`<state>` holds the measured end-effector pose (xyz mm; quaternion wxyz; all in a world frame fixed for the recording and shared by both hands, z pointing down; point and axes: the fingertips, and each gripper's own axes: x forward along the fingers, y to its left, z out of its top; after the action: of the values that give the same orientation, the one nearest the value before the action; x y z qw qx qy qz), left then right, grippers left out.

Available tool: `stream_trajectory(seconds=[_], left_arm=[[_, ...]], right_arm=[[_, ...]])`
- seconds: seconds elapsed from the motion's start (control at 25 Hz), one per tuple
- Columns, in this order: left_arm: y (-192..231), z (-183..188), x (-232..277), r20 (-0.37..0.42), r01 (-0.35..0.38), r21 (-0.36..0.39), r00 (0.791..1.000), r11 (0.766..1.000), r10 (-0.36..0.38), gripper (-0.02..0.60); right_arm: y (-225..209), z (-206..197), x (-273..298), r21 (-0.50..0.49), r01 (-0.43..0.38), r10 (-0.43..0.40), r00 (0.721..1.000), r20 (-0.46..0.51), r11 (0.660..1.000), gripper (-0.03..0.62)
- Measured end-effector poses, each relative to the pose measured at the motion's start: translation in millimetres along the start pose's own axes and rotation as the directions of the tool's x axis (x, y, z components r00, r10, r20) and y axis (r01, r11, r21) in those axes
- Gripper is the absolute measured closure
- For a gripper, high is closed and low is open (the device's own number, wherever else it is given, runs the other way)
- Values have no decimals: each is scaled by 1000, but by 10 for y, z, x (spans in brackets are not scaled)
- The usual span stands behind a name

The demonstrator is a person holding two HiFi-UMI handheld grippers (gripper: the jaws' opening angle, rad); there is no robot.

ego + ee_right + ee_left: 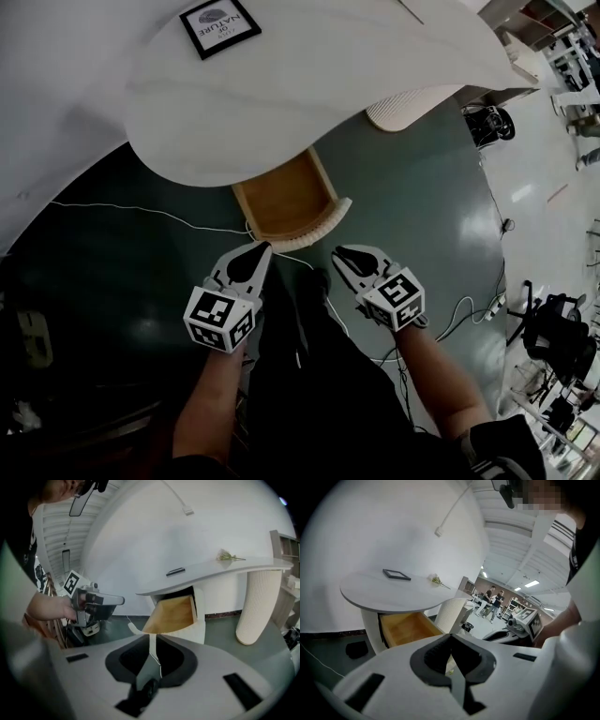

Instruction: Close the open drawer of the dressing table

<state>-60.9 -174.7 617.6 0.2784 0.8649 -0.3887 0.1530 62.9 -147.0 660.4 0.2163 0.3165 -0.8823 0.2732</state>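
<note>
The white dressing table (309, 84) has a curved top, and its wooden drawer (286, 202) stands pulled out with a ribbed white front (319, 228). The drawer's inside looks bare in the left gripper view (405, 627) and in the right gripper view (173, 613). My left gripper (262, 248) is shut and empty, just short of the drawer front's left end. My right gripper (339, 253) is shut too, a little below the front's right end. Neither touches the drawer.
A black picture frame (219, 26) lies on the table top, with a small flower sprig (437, 580) near it. A ribbed white column (253, 606) holds up the table's right side. A thin white cable (141, 212) runs over the dark green floor. People stand far off (494, 599).
</note>
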Motion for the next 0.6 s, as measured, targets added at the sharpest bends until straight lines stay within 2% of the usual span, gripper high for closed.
stream_trajectory(seconds=[0.16,0.36,0.6], left_arm=[[104,-190,179,-11,-4,-22,1000,1000,4,575],[239,-352,291,-28,-19,-51,999,999,18,575],[409,-222,372,-20,-33,-34,999,999,32,575]], right_arm=[[-164,-199,244,31,44,-43,999,-18,999,533],[-289,-343,494,77,62,-60,998,-30,995,522],[-363,-300,612,75,54,-52,998,-33,996,522]])
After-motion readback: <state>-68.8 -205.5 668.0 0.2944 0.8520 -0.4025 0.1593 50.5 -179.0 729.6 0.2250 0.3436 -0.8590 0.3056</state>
